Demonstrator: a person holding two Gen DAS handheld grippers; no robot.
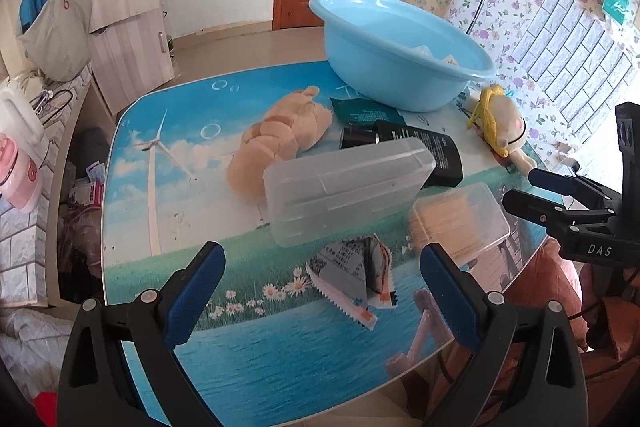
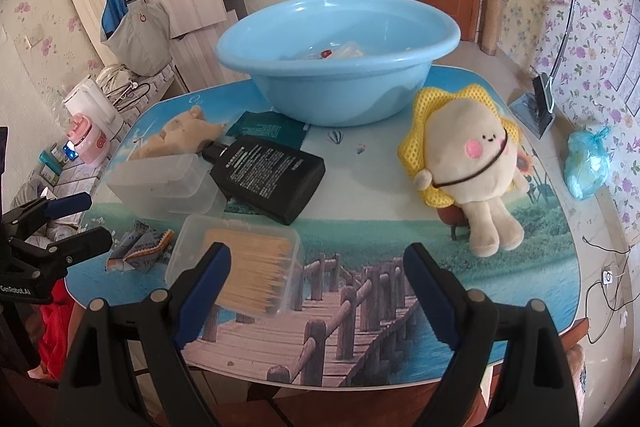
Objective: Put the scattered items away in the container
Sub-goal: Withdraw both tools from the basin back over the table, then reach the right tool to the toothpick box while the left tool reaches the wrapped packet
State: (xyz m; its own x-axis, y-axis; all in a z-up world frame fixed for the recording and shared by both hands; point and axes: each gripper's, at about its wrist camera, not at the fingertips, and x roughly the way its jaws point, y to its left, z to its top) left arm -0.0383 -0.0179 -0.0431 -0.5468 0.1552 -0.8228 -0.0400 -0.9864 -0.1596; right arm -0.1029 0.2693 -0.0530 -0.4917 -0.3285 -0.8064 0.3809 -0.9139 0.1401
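Hovering spread and empty, the left gripper faces a folded packet between its fingers; the right gripper, likewise spread, has the toothpick box at its left finger, blue basin beyond.

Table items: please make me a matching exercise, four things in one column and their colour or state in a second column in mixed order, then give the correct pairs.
Things:
1. basin
2. flat bottle
3. round plush doll
4. box of sticks

Descriptions:
A. black, lying on its side
B. clear plastic, nearest to the right gripper
C. light blue, a few small items already inside
D. cream with a yellow frill, lying on the table

Pairs: 1-C, 2-A, 3-D, 4-B
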